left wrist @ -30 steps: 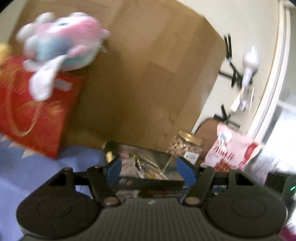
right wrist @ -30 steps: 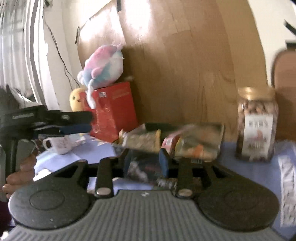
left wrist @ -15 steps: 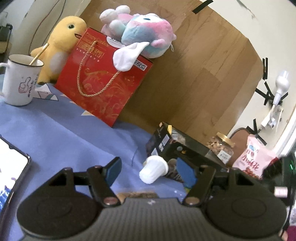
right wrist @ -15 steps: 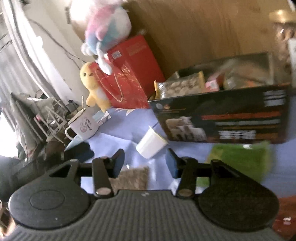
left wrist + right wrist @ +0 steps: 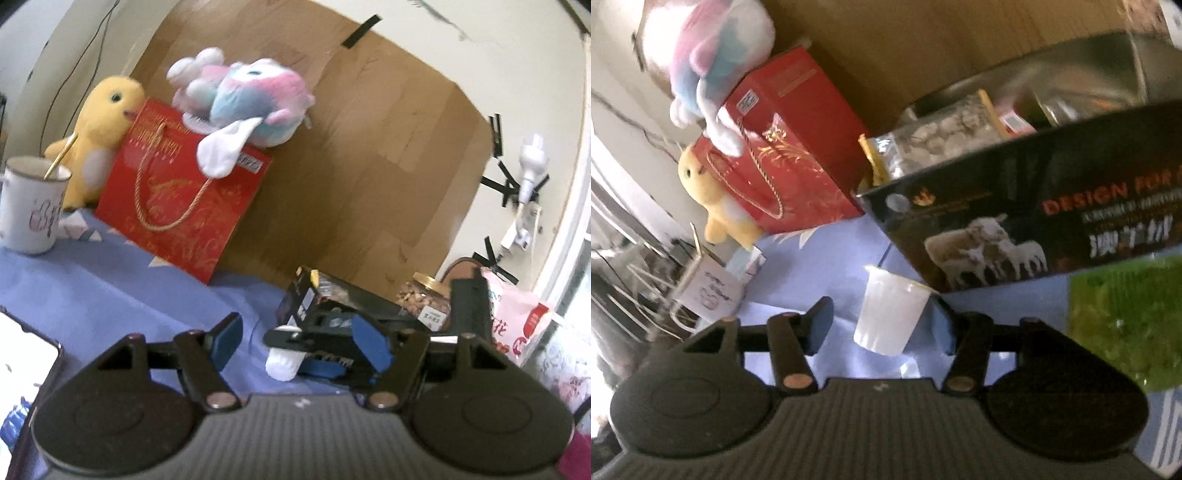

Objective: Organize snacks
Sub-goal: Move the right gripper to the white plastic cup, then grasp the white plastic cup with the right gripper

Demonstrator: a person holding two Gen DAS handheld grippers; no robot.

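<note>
A small white plastic cup (image 5: 890, 314) lies on the blue cloth in front of a black snack box (image 5: 1015, 221). My right gripper (image 5: 882, 323) has the cup between its blue pads and its jaws are closing. A gap still shows at the left pad, and the right pad is at the cup's rim. The left wrist view shows the same cup (image 5: 282, 365) with the right gripper's fingers (image 5: 295, 338) around it. My left gripper (image 5: 300, 339) hovers just behind, open and holding nothing. The box (image 5: 295, 306) holds several snack packets (image 5: 942, 133).
A green packet (image 5: 1123, 325) lies right of the cup. A nut jar (image 5: 424, 299) and a pink-white snack bag (image 5: 517, 325) stand behind the box. At the left are a red gift bag (image 5: 177, 199) topped by a plush toy (image 5: 243, 99), a yellow plush (image 5: 103, 122), a mug (image 5: 31, 206) and a phone (image 5: 22, 369).
My right gripper has tipped down and come in over the cloth until the white cup sits between its fingers. It now shows in the left wrist view, which has swung left and steadied.
</note>
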